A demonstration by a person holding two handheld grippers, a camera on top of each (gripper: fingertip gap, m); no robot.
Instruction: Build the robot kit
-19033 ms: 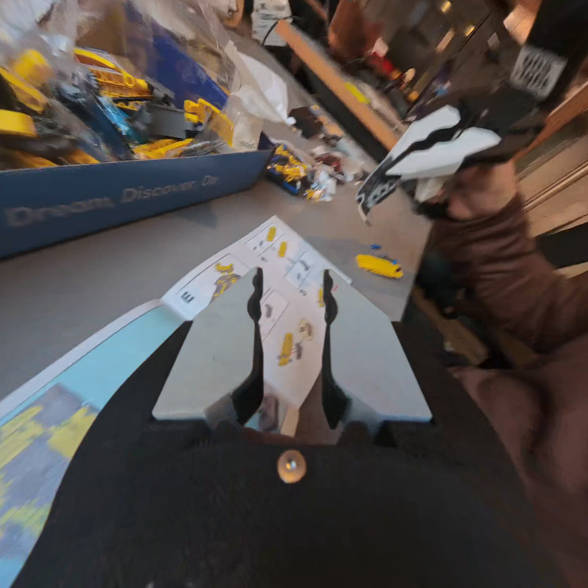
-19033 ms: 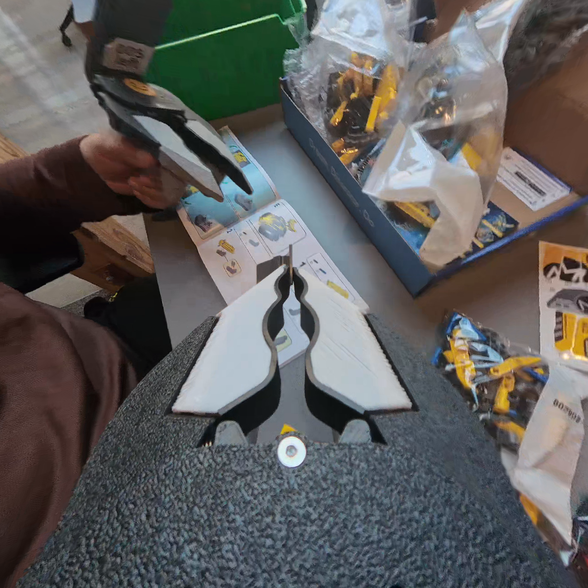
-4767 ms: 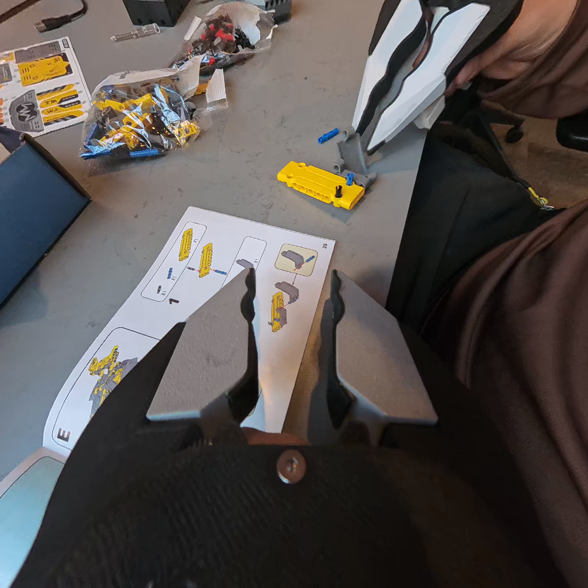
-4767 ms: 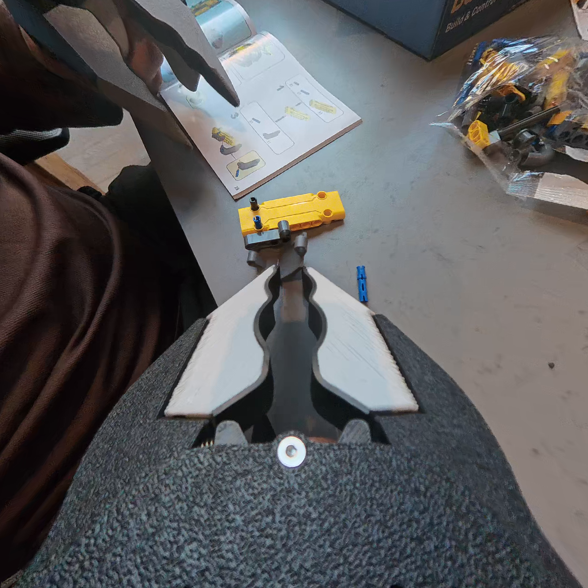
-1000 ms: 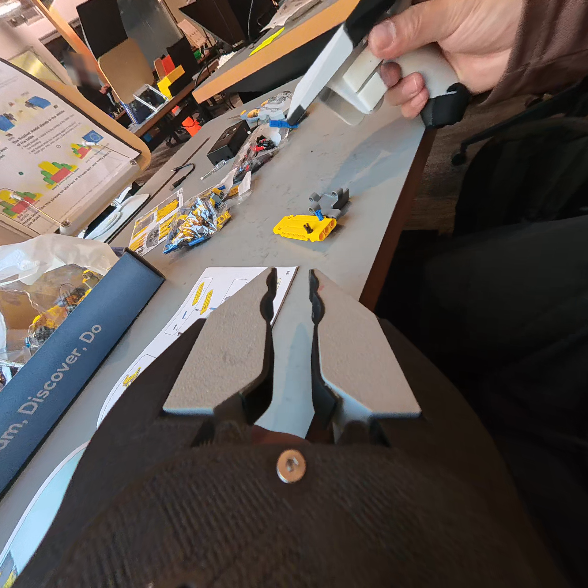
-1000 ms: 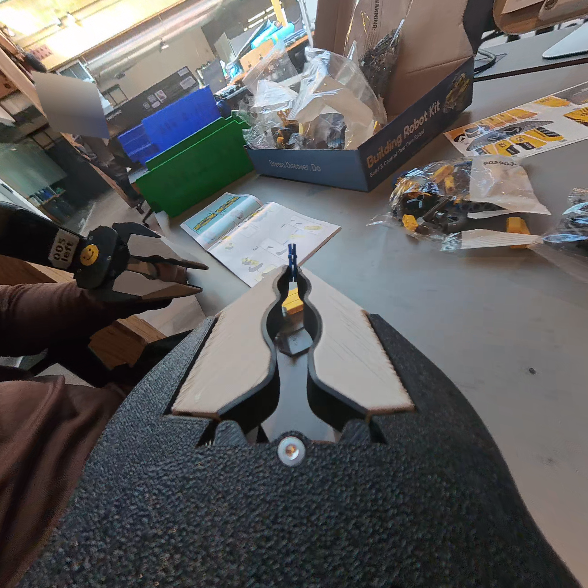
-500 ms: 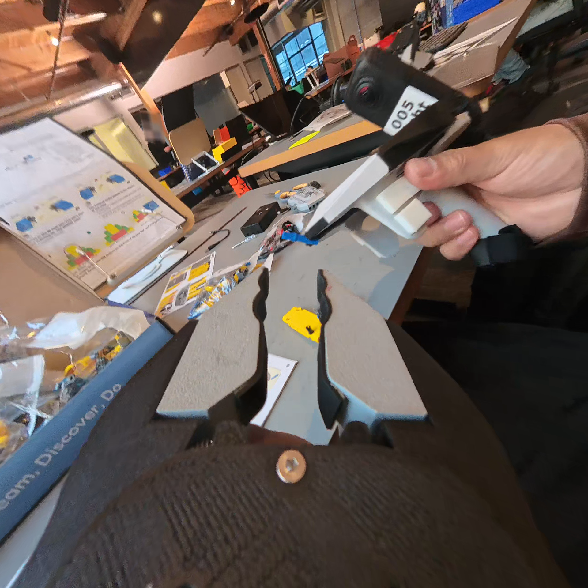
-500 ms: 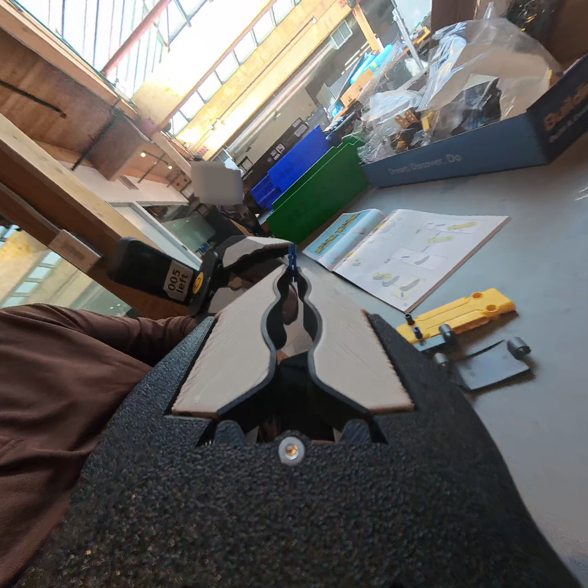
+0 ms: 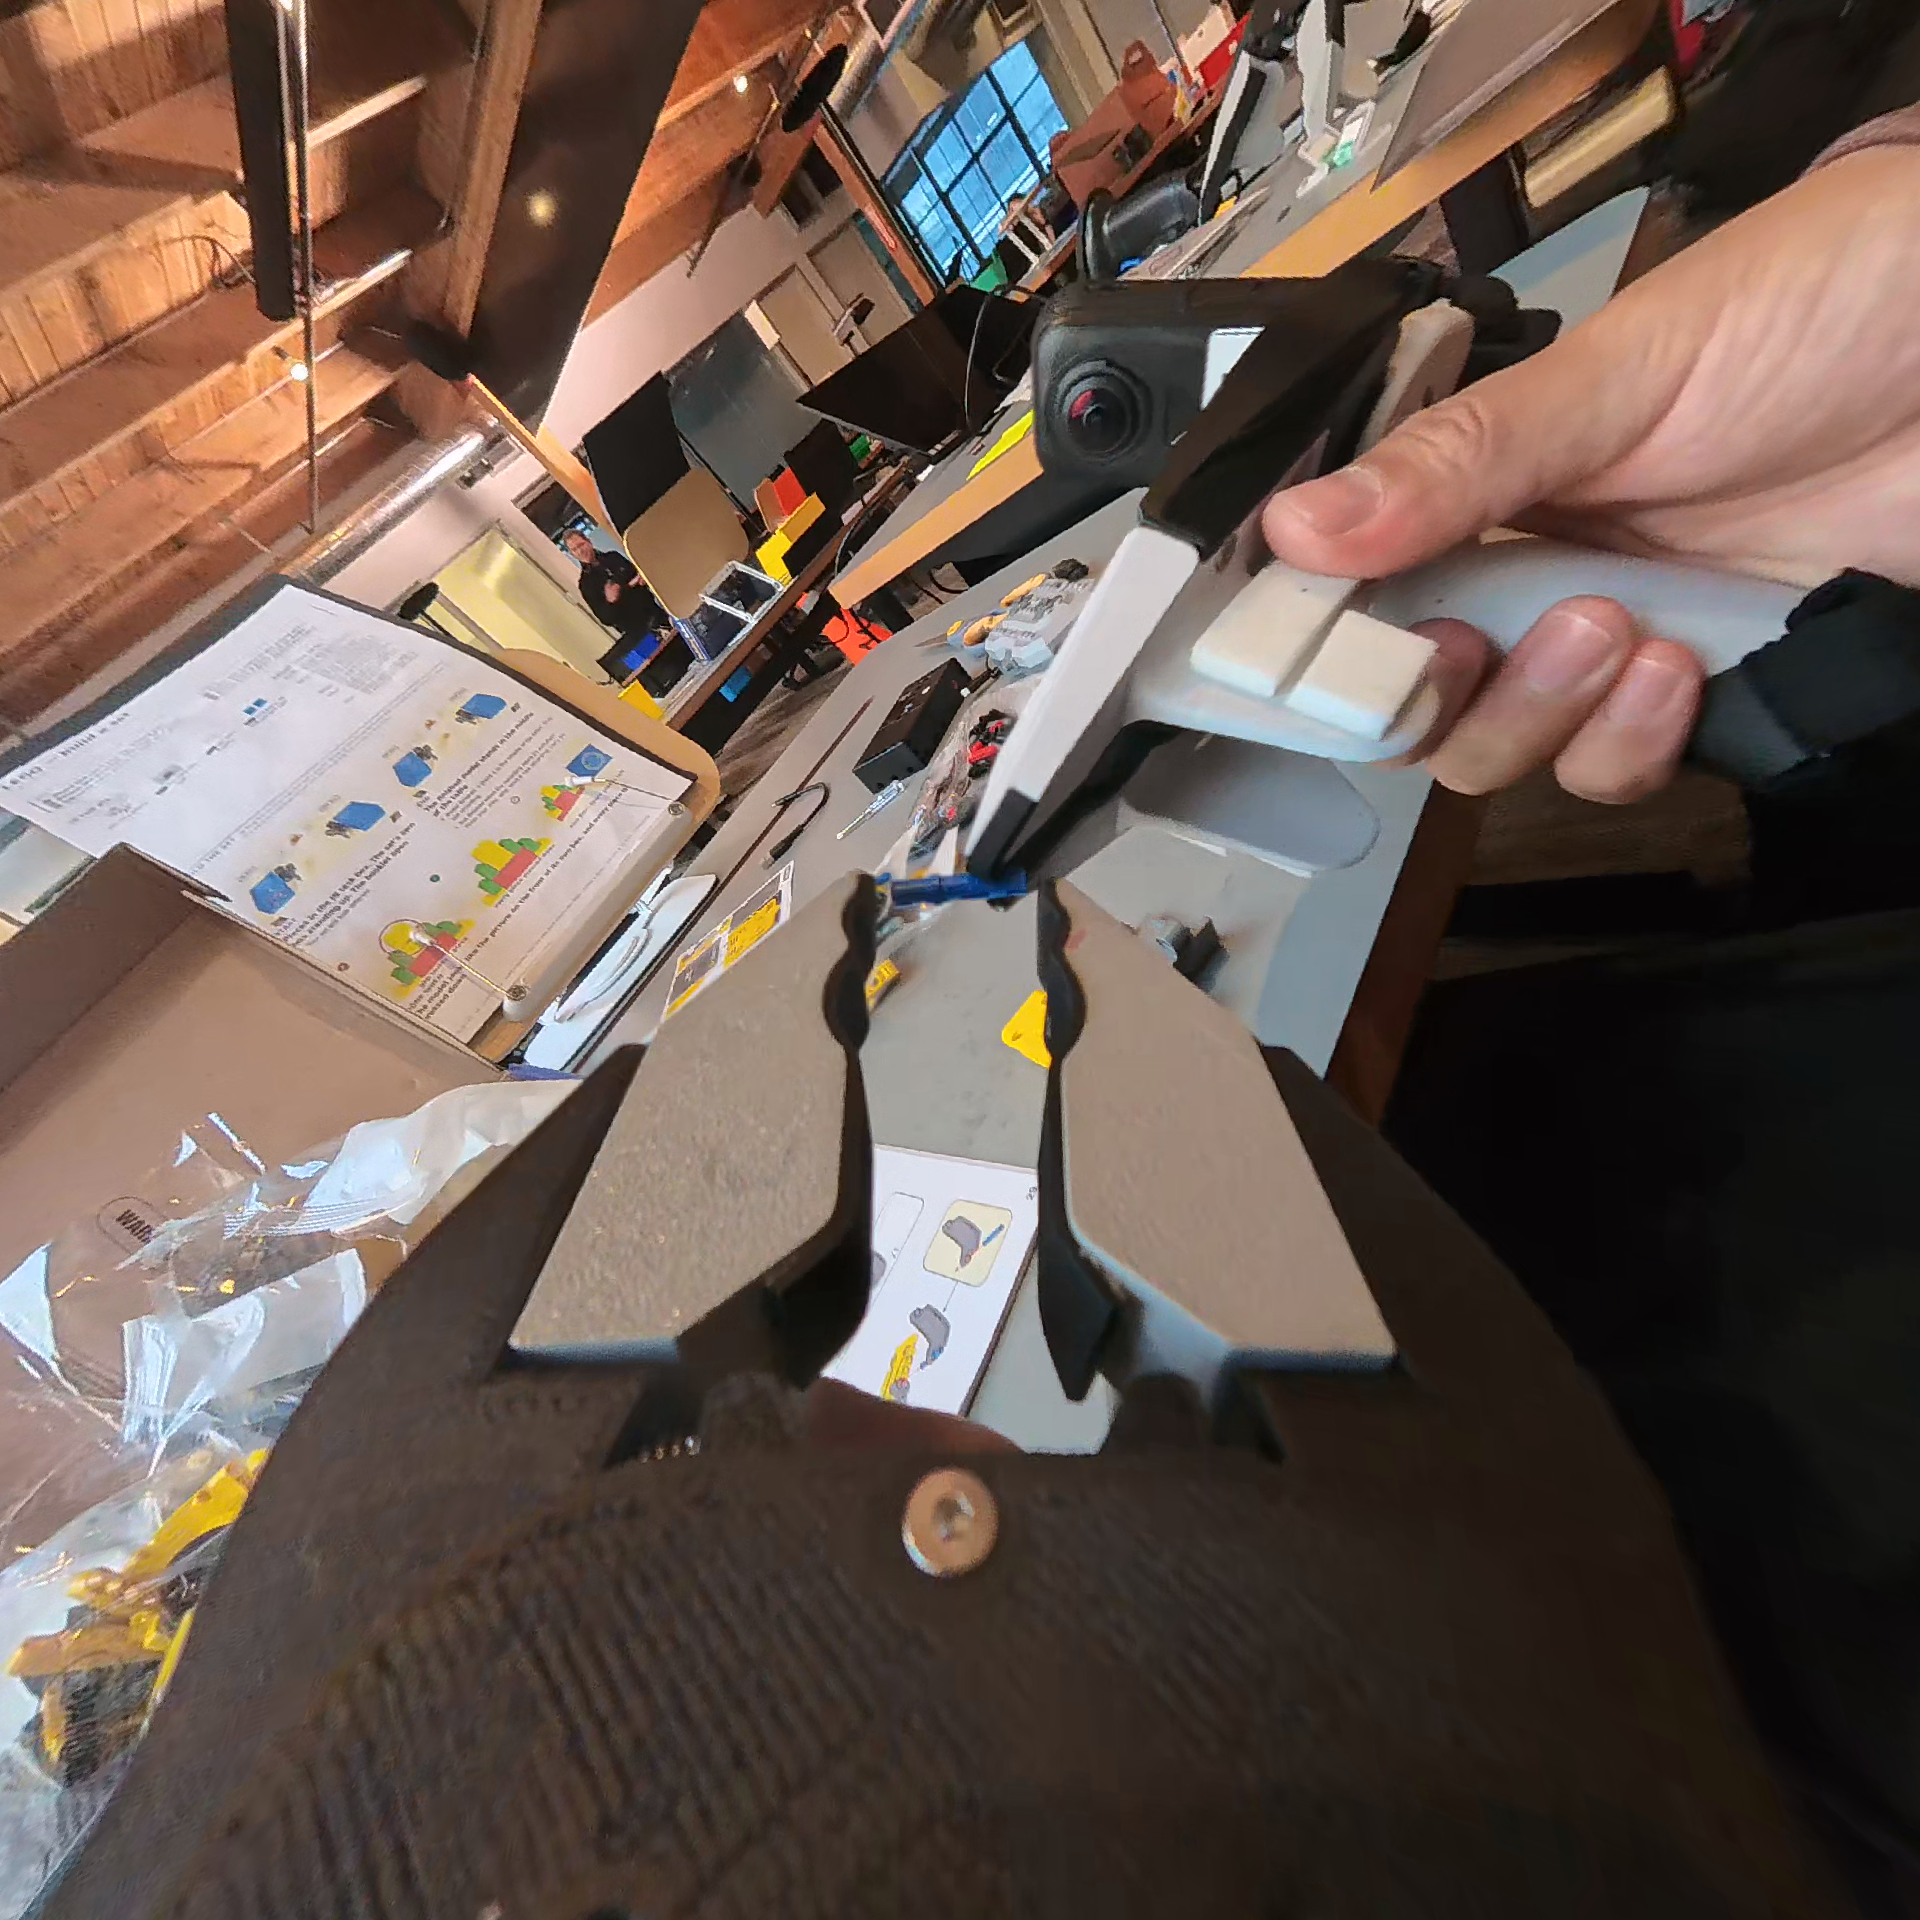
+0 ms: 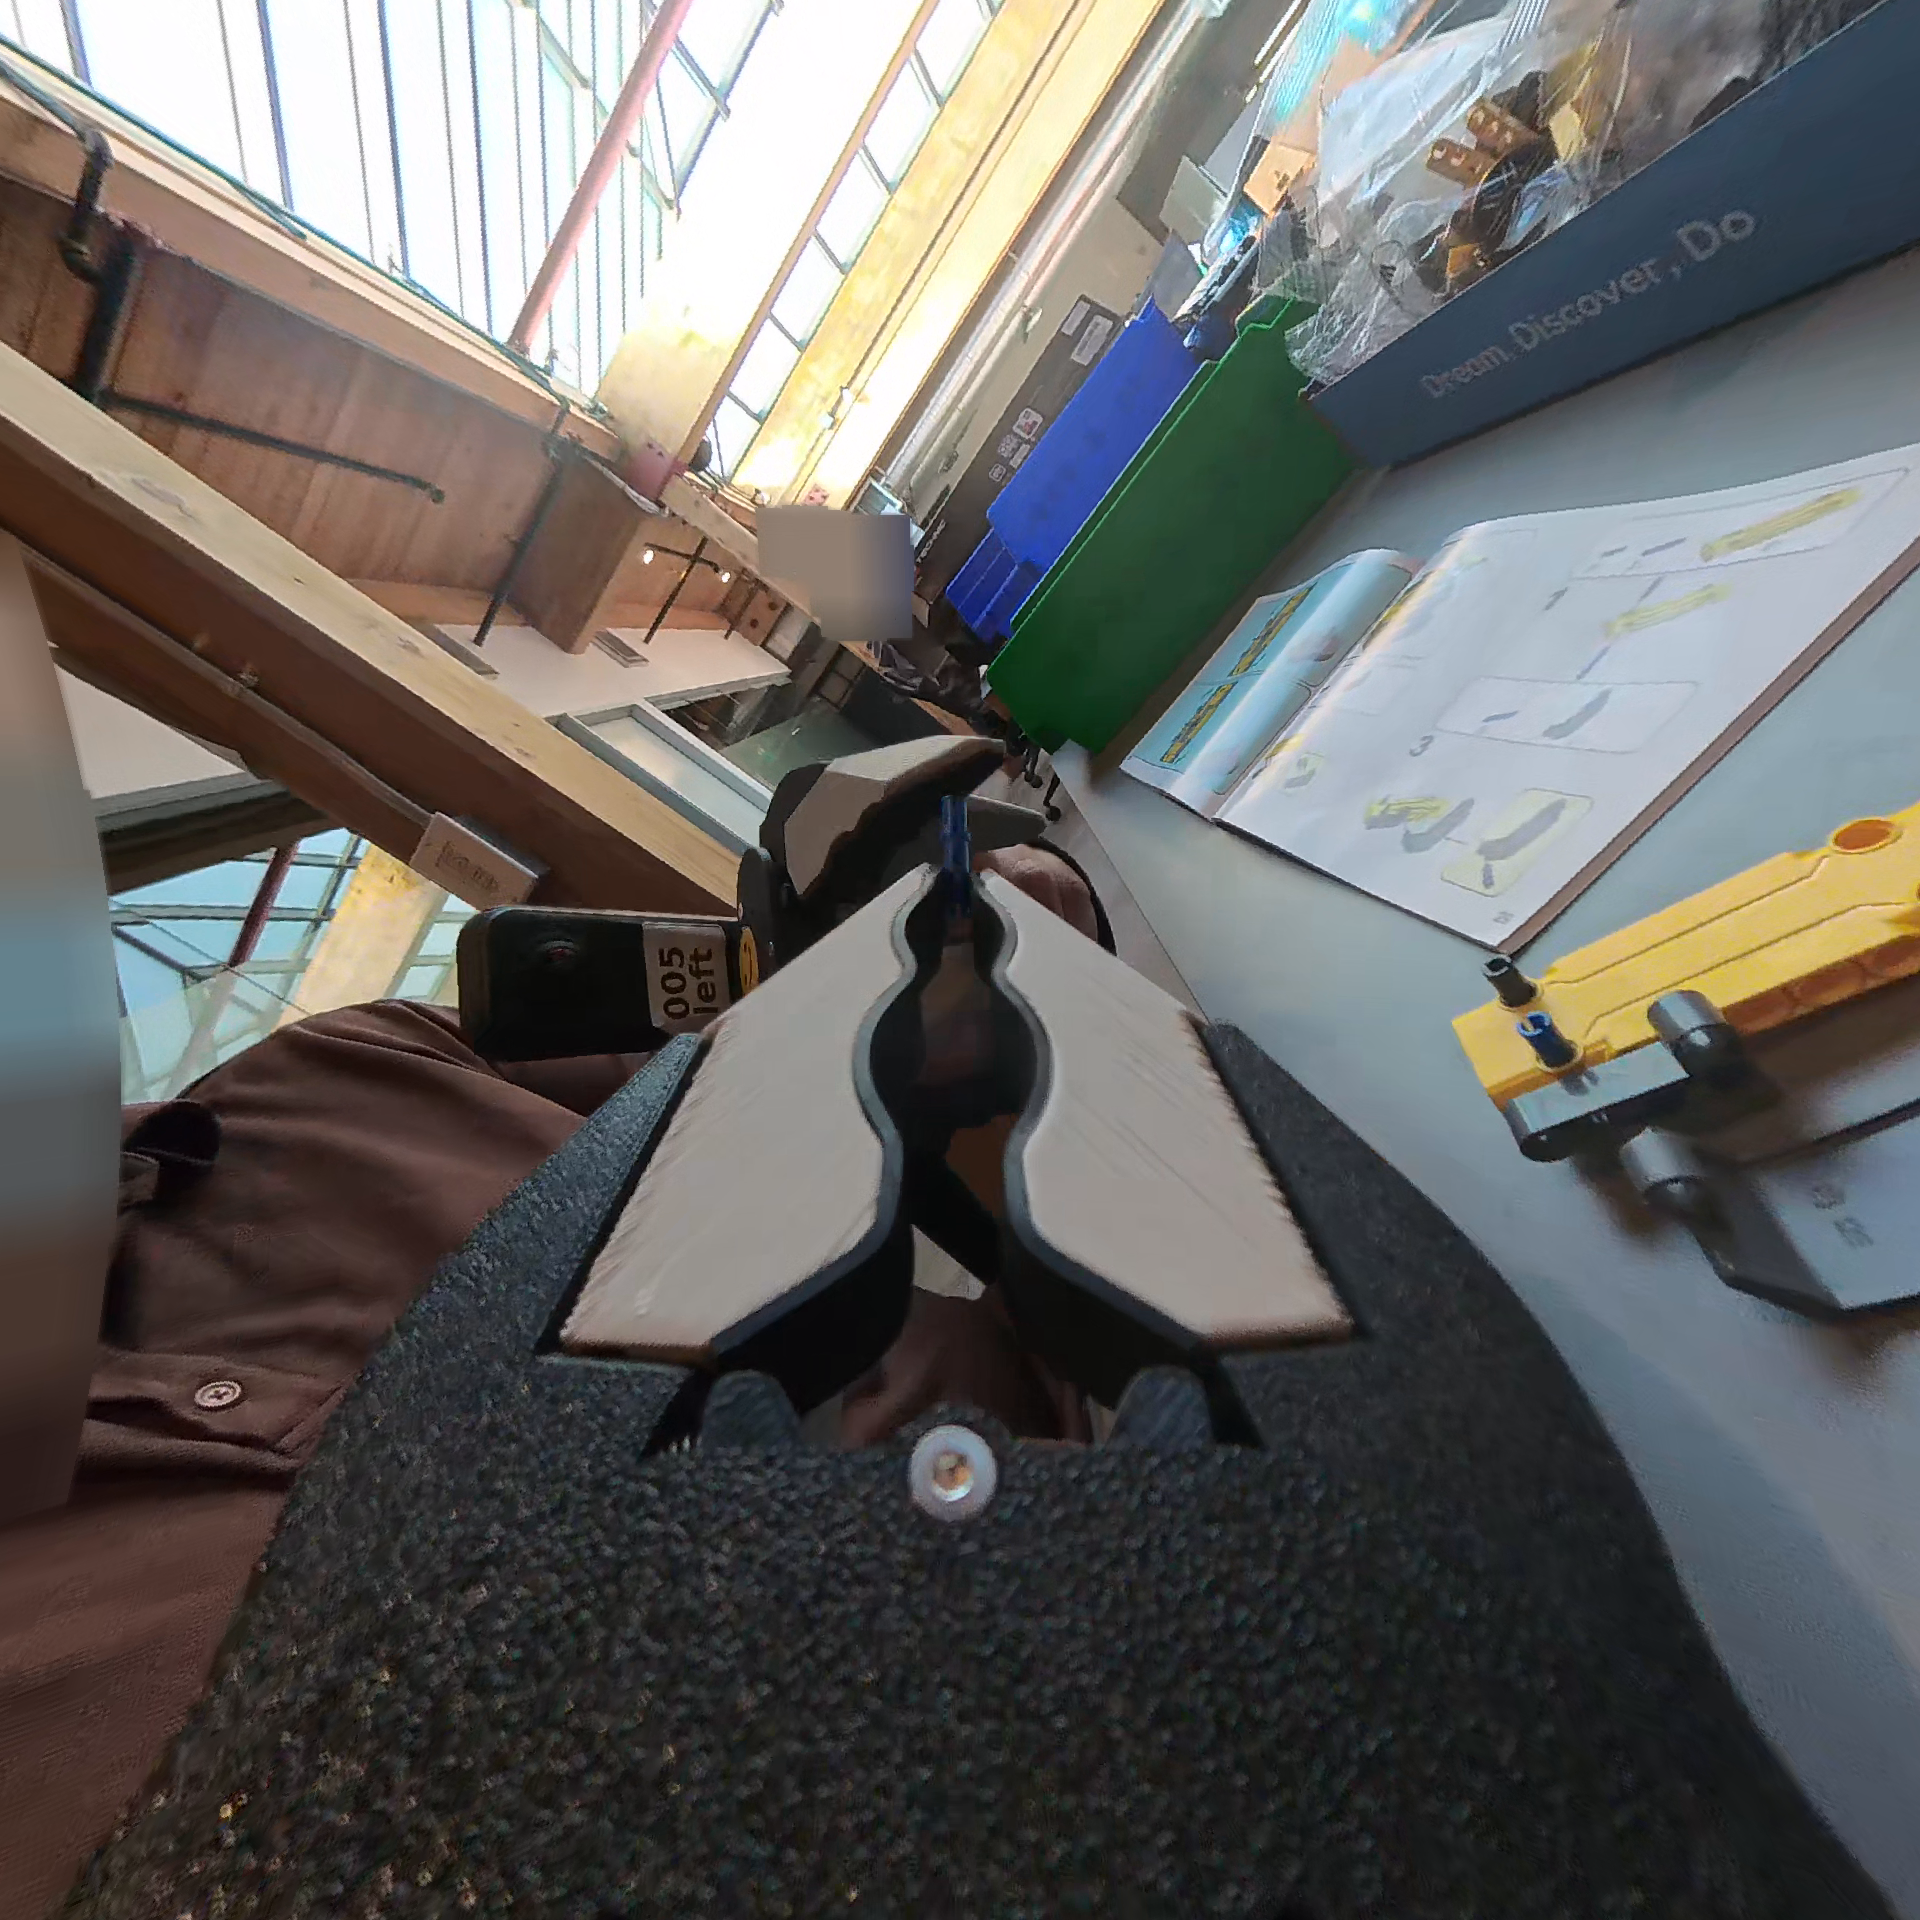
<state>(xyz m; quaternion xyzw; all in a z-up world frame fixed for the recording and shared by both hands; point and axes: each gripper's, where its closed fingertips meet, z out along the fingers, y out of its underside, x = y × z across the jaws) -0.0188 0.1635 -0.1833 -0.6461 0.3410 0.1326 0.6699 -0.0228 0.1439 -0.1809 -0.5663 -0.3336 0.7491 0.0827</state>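
Note:
My right gripper is shut on a small blue pin that sticks out past its tips. In the left wrist view a hand holds this gripper up close, with the pin lying crosswise between my left gripper's fingertips. My left gripper is open, with the pin in its gap; contact cannot be told. It also shows in the right wrist view, just beyond the pin. A yellow panel with a grey piece joined to it lies on the grey table.
An open instruction booklet lies beside the yellow panel. A blue box holds clear bags of parts. A green bin stands past it. A picture board leans at the back left. The table edge runs along the person's lap. Left and right tips are no more than a few centimetres apart.
Both grippers have lifted off the table and come together. The blue pin in my right gripper now sits between my left gripper's open fingertips. The left jaws have widened a little.

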